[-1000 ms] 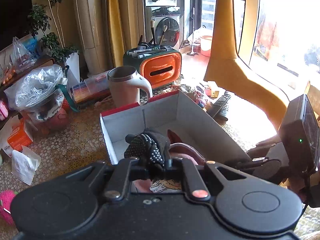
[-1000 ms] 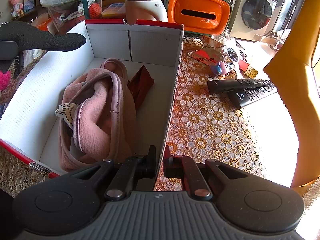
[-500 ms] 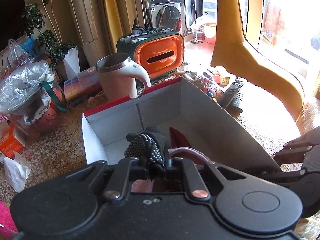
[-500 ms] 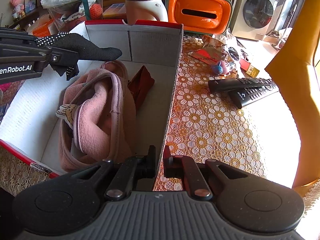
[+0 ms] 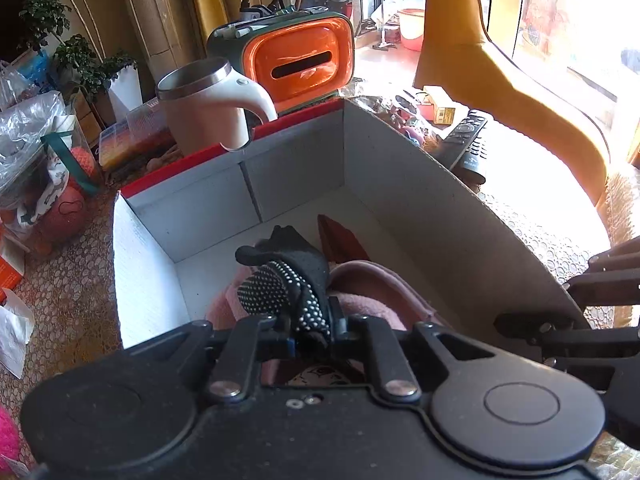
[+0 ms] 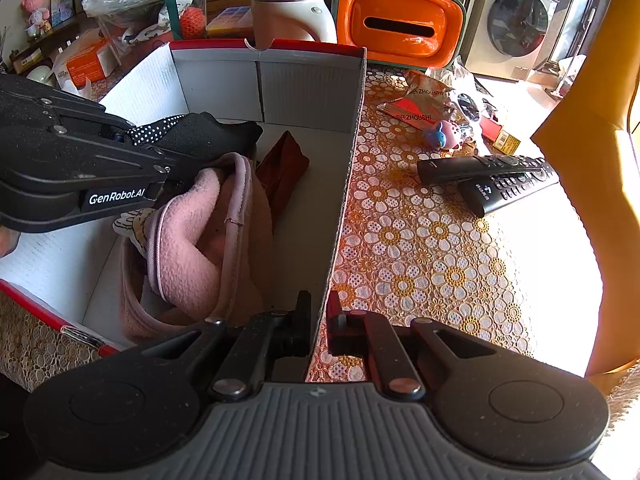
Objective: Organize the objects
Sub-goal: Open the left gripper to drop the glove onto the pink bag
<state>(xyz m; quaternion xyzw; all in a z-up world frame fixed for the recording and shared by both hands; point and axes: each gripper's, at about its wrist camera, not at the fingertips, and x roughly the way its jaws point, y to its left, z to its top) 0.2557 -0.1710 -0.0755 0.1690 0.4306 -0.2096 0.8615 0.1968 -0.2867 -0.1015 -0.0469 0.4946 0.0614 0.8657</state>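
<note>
A white cardboard box [image 5: 400, 184] with a red rim stands on the lace tablecloth. Inside lie a pink fleece garment [image 6: 200, 232] and a folded red-brown cloth [image 6: 282, 172]. My left gripper [image 5: 312, 328] is low inside the box, just above the pink fleece. A black glove with white dots [image 5: 288, 276] sits between its pads, still pinched, while the jaws are opening. From the right wrist view, the glove [image 6: 200, 134] sticks out past the left gripper [image 6: 120, 136] toward the box's far wall. My right gripper [image 6: 318, 316] is shut on the top edge of the box's right wall [image 6: 344, 184].
Behind the box stand a beige mug [image 5: 204, 120] and an orange tissue box [image 5: 300, 60]. Two black remotes [image 6: 500, 176], a snack packet [image 6: 420, 100] and small toys lie right of the box. A yellow chair [image 6: 592, 160] borders the right. A plastic bag [image 5: 28, 140] sits left.
My left gripper has come down and forward into the box with the black glove, now just over the pink fleece. The right gripper has stayed on the box wall.
</note>
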